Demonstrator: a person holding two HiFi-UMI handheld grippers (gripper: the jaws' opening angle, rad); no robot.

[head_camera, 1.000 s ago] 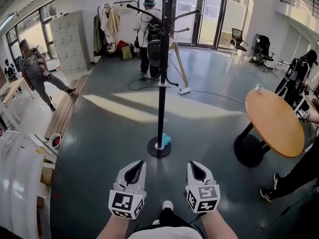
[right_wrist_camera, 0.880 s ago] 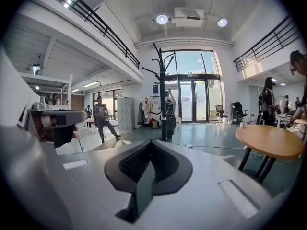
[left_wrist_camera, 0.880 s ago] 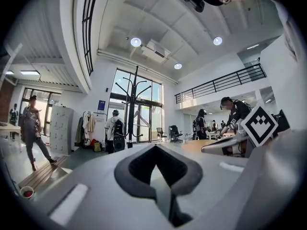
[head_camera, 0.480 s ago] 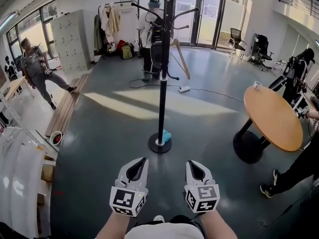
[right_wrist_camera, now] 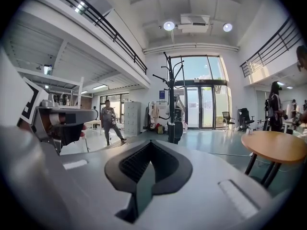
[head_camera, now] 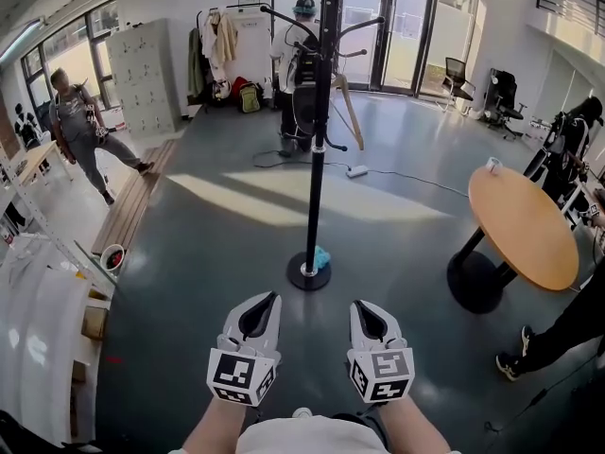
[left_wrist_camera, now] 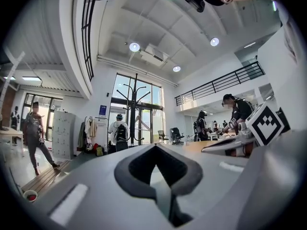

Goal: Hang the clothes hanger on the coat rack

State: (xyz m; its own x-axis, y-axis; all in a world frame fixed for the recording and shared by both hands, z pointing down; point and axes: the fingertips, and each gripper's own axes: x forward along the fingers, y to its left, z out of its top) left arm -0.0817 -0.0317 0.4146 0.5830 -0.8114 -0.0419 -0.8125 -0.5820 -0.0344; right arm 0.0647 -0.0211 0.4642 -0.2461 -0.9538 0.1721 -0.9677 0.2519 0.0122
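The black coat rack (head_camera: 318,159) stands on a round base (head_camera: 309,272) ahead of me on the dark floor, and also shows in the left gripper view (left_wrist_camera: 135,109) and the right gripper view (right_wrist_camera: 170,99). A pale wooden hanger (head_camera: 347,112) hangs among its hooks on the right side. My left gripper (head_camera: 258,303) and right gripper (head_camera: 363,308) are held side by side, low and short of the rack's base. Both are shut with nothing between their jaws, as their own views show: left gripper (left_wrist_camera: 156,150), right gripper (right_wrist_camera: 149,146).
A round wooden table (head_camera: 522,227) on a black foot stands to the right. A blue object (head_camera: 322,256) lies at the rack's base. One person (head_camera: 301,60) stands behind the rack, another (head_camera: 83,126) at the left, a third (head_camera: 567,149) at the right. A white frame (head_camera: 38,320) fills the lower left.
Both grippers hold the same pose, still shut and empty. The head view has shifted slightly, and the people in the background have moved.
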